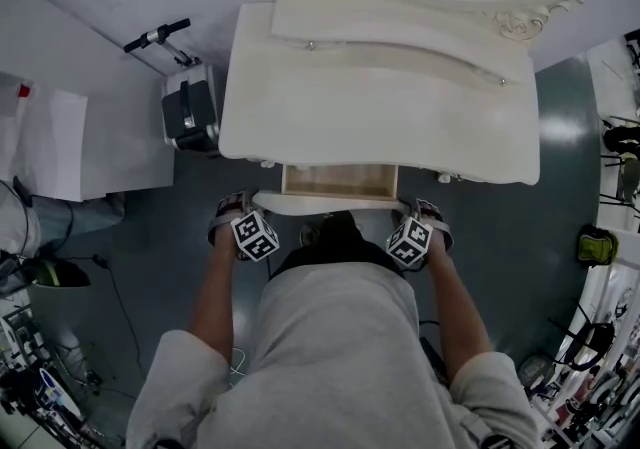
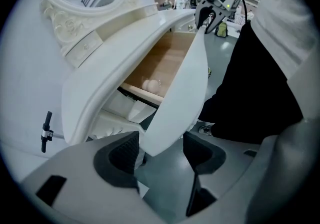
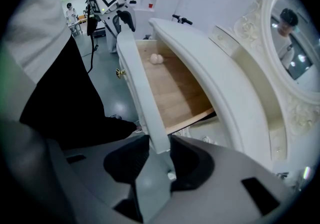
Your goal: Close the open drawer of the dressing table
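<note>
Head view: the drawer stands out of the dressing table, toward you. Left gripper view: your left gripper gapes wide around one end of the drawer front, not pressing. Right gripper view: your right gripper pinches the other end, probably to push.

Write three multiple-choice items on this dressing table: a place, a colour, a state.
1. Where on the dressing table is the open drawer? A. middle of the front B. far left end C. far right end
2. What colour is the drawer's inside? A. black B. light wood C. red
3. How does the drawer stand? A. fully shut B. lifted out on the floor C. pulled out
Answers: 1 A, the head view shows it under the table's middle; 2 B, its tan boards show in every view; 3 C, its white front stands clear of the table's edge.
</note>
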